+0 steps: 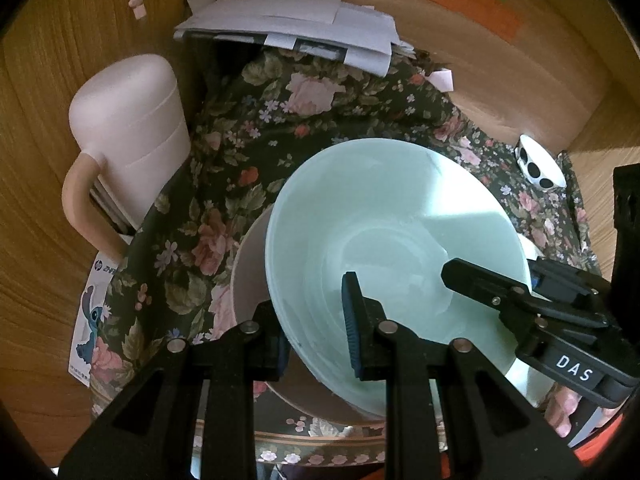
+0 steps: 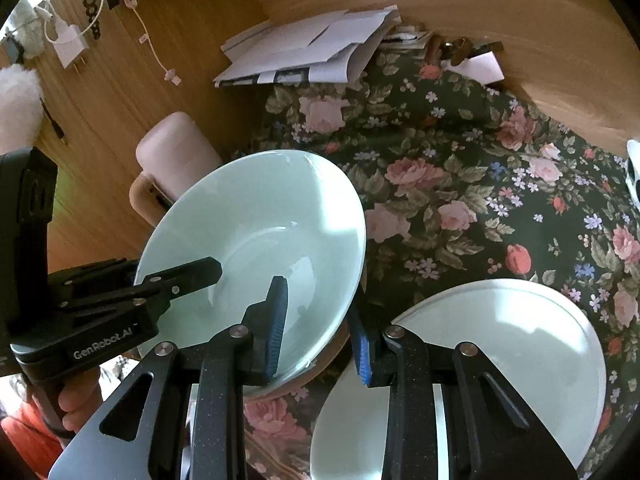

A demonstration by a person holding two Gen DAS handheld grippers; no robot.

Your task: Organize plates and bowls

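Mint-green bowl (image 1: 384,232) clamped by both grippers' fingers; second pale plate (image 2: 500,344) visible only right view.

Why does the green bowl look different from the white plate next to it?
The green bowl is deep and tilted, with both grippers clamped on its rim; the white plate is shallow, lies flat on the flowery cloth, and nothing grips it. Both are round, pale, shiny and empty.
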